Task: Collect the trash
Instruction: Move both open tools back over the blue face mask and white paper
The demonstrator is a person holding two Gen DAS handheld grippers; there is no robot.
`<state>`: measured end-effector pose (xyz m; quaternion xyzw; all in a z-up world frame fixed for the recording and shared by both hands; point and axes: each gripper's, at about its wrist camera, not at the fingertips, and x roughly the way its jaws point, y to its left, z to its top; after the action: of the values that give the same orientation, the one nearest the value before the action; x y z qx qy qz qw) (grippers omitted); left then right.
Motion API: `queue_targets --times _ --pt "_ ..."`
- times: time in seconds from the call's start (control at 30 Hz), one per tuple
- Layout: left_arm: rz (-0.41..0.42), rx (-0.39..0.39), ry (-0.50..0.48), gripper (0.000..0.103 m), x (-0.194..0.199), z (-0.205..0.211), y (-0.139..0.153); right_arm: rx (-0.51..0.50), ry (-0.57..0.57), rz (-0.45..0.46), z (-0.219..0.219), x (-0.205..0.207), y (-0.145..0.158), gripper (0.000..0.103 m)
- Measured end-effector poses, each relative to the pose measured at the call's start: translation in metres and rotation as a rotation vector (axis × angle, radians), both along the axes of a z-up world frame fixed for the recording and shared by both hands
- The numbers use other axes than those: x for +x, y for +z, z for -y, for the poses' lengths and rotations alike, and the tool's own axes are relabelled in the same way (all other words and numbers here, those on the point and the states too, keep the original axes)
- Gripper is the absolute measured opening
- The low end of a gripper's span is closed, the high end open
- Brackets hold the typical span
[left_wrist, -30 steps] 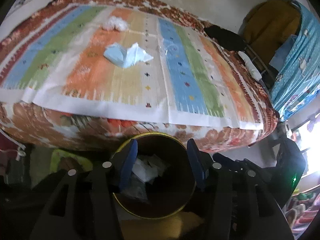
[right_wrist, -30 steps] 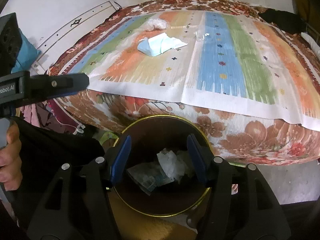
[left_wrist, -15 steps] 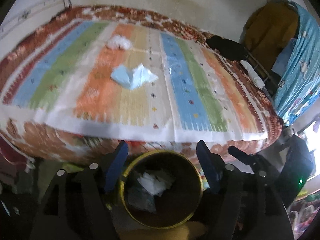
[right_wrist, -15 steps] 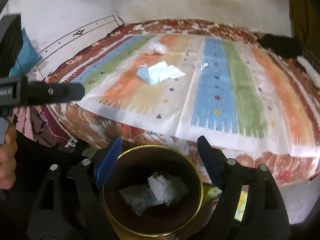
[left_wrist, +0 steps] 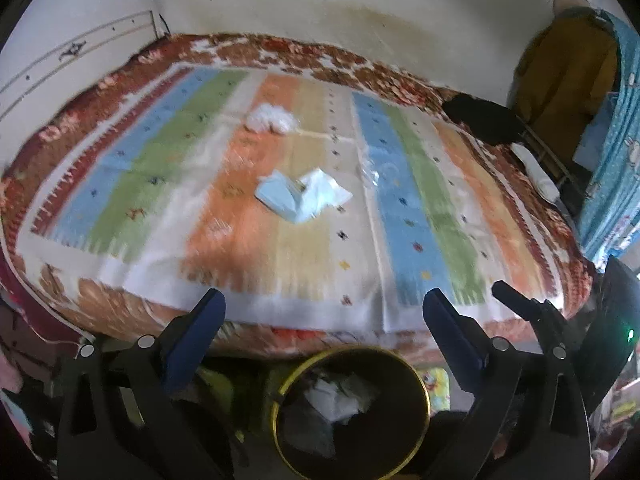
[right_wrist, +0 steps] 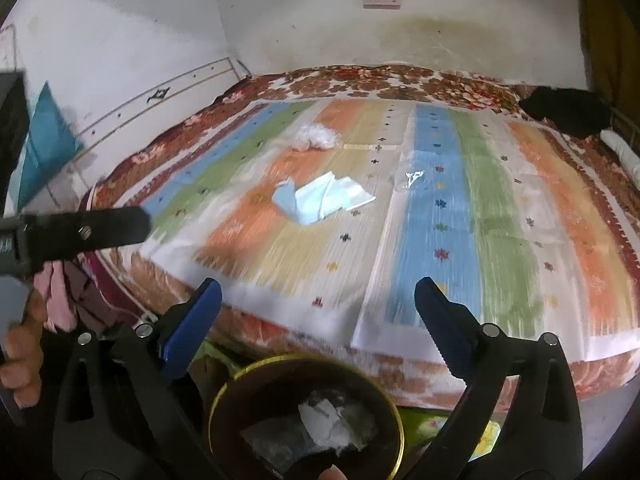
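A round bin with a gold rim [left_wrist: 352, 412] [right_wrist: 304, 420] stands on the floor below the bed's near edge and holds crumpled paper and plastic. On the striped cloth [left_wrist: 160, 184] [right_wrist: 496, 216] lie a crumpled light-blue paper [left_wrist: 300, 196] [right_wrist: 320, 200], a white fluffy wad [left_wrist: 272, 120] [right_wrist: 314, 138] farther back, and a clear plastic scrap [left_wrist: 374, 172] [right_wrist: 412, 178]. My left gripper [left_wrist: 320, 312] is open and empty above the bin. My right gripper [right_wrist: 316, 304] is open and empty too. The left gripper also shows at the left edge of the right wrist view [right_wrist: 80, 232].
The bed fills the middle, with a white wall behind. A black cloth [left_wrist: 480, 118] [right_wrist: 568, 116] lies at the bed's far right corner. A blue patterned curtain [left_wrist: 612, 168] hangs at right. A teal cushion [right_wrist: 44, 148] leans on the left wall.
Both grippers have risen and tilted up from over the bin toward the bed, and their jaws have opened wider. The trash on the cloth has not moved.
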<state>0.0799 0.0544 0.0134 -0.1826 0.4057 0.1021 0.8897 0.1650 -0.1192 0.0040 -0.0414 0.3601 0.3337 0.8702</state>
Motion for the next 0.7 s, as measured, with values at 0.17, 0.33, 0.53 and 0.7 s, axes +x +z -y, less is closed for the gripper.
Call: queue_targets --times 0.17,0.33,0.53,0.7 --pt "-0.016 -0.005 0.012 0.097 0.019 -0.012 0.002 0.023 -0.042 -0.028 -0.002 0.031 -0.002 0.094" --pt "-0.023 -0.024 0.024 0.097 0.037 -0.018 0.000 -0.006 -0.053 -0.017 -0.010 0.048 -0.004 0.094" --pt "-0.013 -0.013 0.067 0.097 0.059 -0.029 0.003 -0.019 -0.037 0.021 -0.024 0.065 -0.003 0.094" --pt "-0.059 0.015 0.067 0.097 0.081 -0.038 -0.006 -0.067 -0.016 0.035 -0.041 0.086 -0.015 0.094"
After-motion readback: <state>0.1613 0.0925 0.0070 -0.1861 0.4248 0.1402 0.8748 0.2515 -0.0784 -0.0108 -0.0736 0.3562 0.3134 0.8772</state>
